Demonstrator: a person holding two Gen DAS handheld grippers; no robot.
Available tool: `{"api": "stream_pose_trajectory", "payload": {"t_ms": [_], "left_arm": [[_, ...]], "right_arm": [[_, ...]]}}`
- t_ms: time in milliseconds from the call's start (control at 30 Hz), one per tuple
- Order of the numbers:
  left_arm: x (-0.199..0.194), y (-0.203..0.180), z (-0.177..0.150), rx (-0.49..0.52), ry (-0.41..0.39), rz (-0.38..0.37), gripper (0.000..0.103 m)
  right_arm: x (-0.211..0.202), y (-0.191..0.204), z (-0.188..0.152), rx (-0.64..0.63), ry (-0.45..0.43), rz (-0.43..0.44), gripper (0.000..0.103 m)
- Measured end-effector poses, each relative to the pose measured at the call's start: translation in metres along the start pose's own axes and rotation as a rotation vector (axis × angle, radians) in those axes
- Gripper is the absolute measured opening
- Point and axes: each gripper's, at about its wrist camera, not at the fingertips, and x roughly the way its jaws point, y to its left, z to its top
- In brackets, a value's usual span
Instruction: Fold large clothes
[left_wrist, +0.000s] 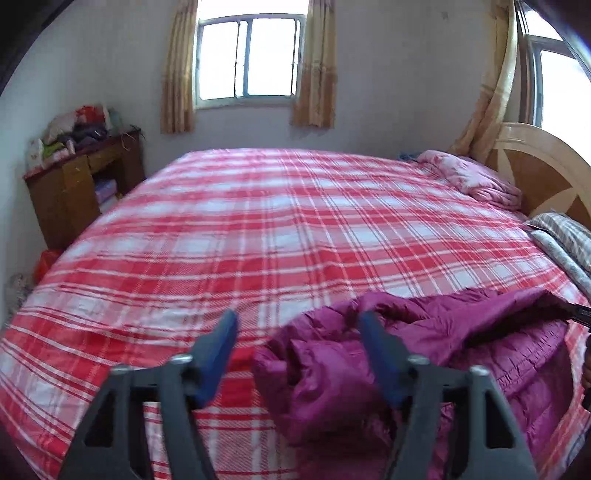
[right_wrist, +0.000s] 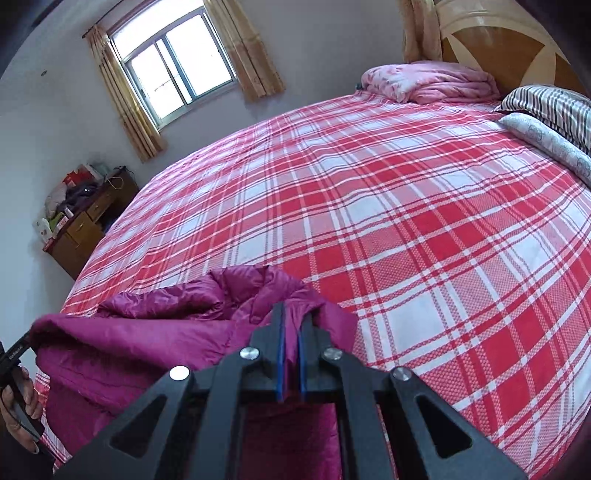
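A purple padded coat (left_wrist: 424, 354) lies rumpled at the near edge of the bed (left_wrist: 295, 229), on the red checked sheet, with most of the bed bare beyond it. The right tongs (right_wrist: 291, 332) are closed tight on a fold of the coat's edge, apparently to keep that side lifted and under control so the cloth can be drawn out flat. The left tongs (left_wrist: 297, 354) stand wide apart and hold nothing; one finger hangs over the sheet and the other over the coat's bunched end, so they look ready to take a second hold there. A hand (right_wrist: 22, 398) shows at the lower left edge of the right wrist view, beside the coat.
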Motion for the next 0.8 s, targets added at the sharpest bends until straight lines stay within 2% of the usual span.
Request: {"api": "stream_pose_trajectory", "payload": {"t_ms": [67, 133, 200, 233, 267, 333, 467, 567, 633, 700, 733, 800], "left_arm": [[-0.012, -0.001, 0.003, 0.012, -0.09, 0.059, 0.095], [-0.018, -0.011, 0.005, 0.044, -0.109, 0.072, 0.095], [-0.025, -0.032, 0.002, 0.093, -0.125, 0.07, 0.095], [-0.028, -0.044, -0.002, 0.129, -0.138, 0.066, 0.095], [-0.03, -0.059, -0.007, 0.18, -0.15, 0.072, 0.095], [-0.026, -0.087, -0.019, 0.294, -0.153, 0.097, 0.095], [-0.004, -0.119, -0.037, 0.403, -0.136, 0.143, 0.095], [0.016, -0.128, -0.037, 0.42, -0.114, 0.178, 0.095], [0.028, -0.133, -0.036, 0.421, -0.099, 0.199, 0.095], [0.042, -0.134, -0.036, 0.411, -0.084, 0.231, 0.095], [0.049, -0.135, -0.035, 0.406, -0.073, 0.243, 0.095], [0.064, -0.134, -0.036, 0.389, -0.044, 0.26, 0.095]], "right_arm": [[0.008, 0.001, 0.006, 0.014, 0.011, 0.005, 0.008], [0.016, 0.002, 0.012, 0.029, 0.019, 0.01, 0.015], [0.023, 0.004, 0.017, 0.04, 0.017, -0.003, 0.03], [0.024, 0.005, 0.019, 0.05, 0.009, -0.022, 0.044], [0.024, 0.005, 0.02, 0.061, -0.007, -0.043, 0.064], [0.017, 0.005, 0.023, 0.089, -0.059, -0.061, 0.082], [-0.004, 0.021, 0.022, 0.075, -0.112, -0.107, 0.083], [-0.012, 0.057, 0.015, -0.028, -0.148, -0.086, 0.083], [-0.001, 0.089, 0.008, -0.135, -0.135, -0.043, 0.083], [0.02, 0.119, -0.001, -0.239, -0.078, 0.022, 0.083], [0.031, 0.129, -0.006, -0.271, -0.063, 0.034, 0.083], [0.051, 0.139, -0.015, -0.31, -0.052, -0.001, 0.083]]}}
